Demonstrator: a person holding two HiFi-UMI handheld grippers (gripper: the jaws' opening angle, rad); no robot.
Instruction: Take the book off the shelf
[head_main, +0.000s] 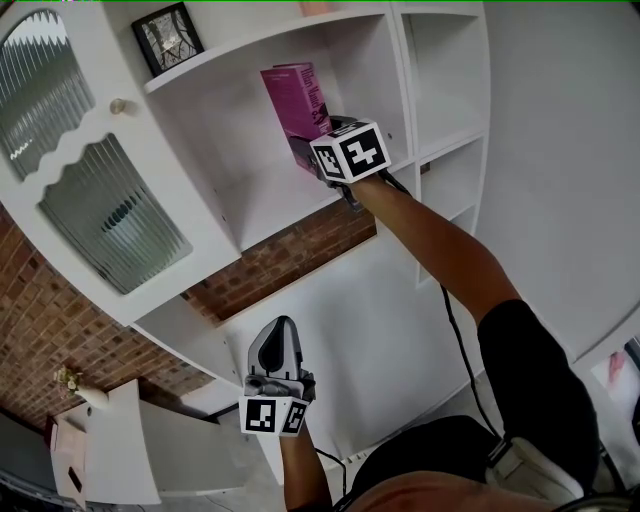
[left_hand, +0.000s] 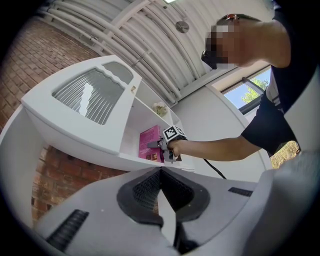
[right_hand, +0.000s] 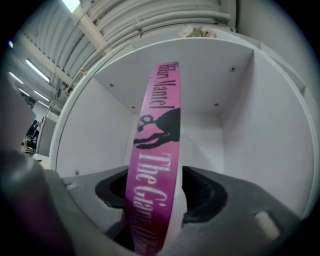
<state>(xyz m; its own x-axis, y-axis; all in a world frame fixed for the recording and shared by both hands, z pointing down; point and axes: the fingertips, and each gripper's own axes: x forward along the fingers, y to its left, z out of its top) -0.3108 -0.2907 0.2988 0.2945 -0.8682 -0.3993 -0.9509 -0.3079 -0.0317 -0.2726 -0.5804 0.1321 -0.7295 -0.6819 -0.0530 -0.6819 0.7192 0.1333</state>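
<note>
The left gripper (head_main: 282, 330) hangs low and close to the body, well below and to the left of the right one. Its jaws are pressed together with nothing between them, as its own view (left_hand: 161, 172) shows. They point up towards the shelf (head_main: 290, 220).

Further out, the right arm stretches up to the right gripper (head_main: 308, 150), which reaches into an open compartment. Its jaws stand wide, with a pad against each side of the pink book (right_hand: 157, 150). The spine faces the right gripper view and runs up between the jaws. The book (head_main: 295, 100) stands on the shelf floor, rising above the gripper and leaning slightly.

Behind the book is the compartment's white back wall (right_hand: 200, 130). A framed picture (head_main: 168, 38) sits on the shelf above and to the left of the right gripper. A ribbed glass door (head_main: 110, 215) lies further left.
</note>
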